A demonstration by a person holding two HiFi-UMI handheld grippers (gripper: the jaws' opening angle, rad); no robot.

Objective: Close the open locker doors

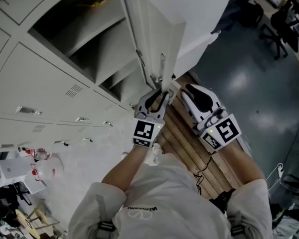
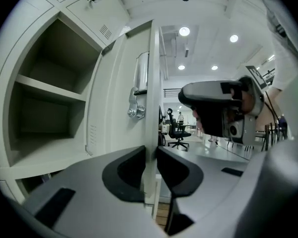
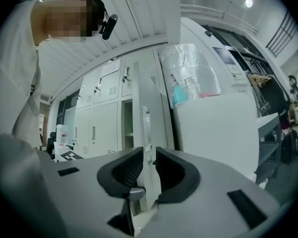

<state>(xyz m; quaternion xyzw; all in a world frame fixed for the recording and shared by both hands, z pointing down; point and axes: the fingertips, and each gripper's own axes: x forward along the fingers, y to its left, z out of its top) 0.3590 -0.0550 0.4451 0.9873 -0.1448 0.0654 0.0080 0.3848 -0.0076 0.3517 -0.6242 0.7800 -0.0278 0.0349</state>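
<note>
**Tools, two.**
- Left tool [image 1: 159,94] [image 2: 150,155]: jaws pinched on the free edge of the open locker door [image 1: 154,29] [image 2: 121,83], one pad on each face.
- Right tool [image 1: 189,91] [image 3: 149,162]: jaws apart with nothing between them. It is held just beside the left tool, on the outer side of the door and clear of it.

Each tool carries one marker cube, left [image 1: 144,132] and right [image 1: 224,131].

**Locker door, open, one.** Pale grey. It stands swung out from the locker bank toward the person. One metal latch [image 2: 135,108] sits on its inner face. The right gripper view shows the door nearly edge-on [image 3: 156,108].

**Open compartment, one** [image 1: 89,44] [image 2: 44,123]. Shelves [image 2: 49,89] divide it. A yellowish thing [image 1: 97,1] lies in the uppermost part; what it is cannot be told.

**Closed locker doors.** Several sit beside the open one. Three handles show in a row in the head view [image 1: 29,110] [image 1: 82,119] [image 1: 107,123].

**Clear plastic bag, one** [image 3: 188,73]. It sits on top of a white cabinet [image 3: 213,133] and holds bottles and a teal item.

**Wooden slatted platform, one** [image 1: 182,133], below the tools.

**Office chair, one** [image 2: 179,133], far across the room in the left gripper view.
</note>
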